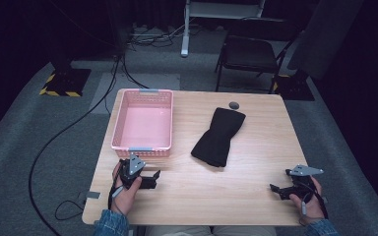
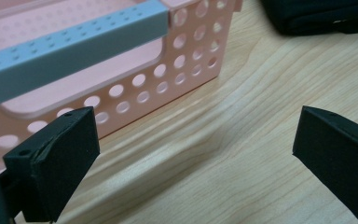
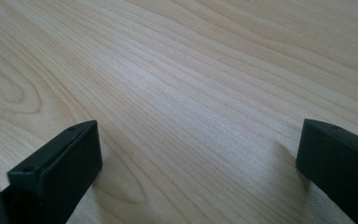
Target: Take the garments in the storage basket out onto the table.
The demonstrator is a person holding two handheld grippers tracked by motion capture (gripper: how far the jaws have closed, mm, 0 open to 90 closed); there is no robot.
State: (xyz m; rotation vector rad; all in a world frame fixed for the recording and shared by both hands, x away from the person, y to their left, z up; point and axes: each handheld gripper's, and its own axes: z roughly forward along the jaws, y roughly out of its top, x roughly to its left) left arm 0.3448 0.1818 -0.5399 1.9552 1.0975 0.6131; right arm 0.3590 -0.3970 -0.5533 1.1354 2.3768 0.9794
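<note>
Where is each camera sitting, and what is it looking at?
High view: sits above the person's side, looks forward and down on the table; shows both hands, the left gripper, the right gripper, the pink basket and the black cloth.
Left gripper view: rides on the left gripper, looks between its open jaws at the basket's near wall and a corner of the cloth.
Right gripper view: rides on the right gripper, looks between its open jaws at bare wood.
The high and left gripper views share the basket and cloth.
</note>
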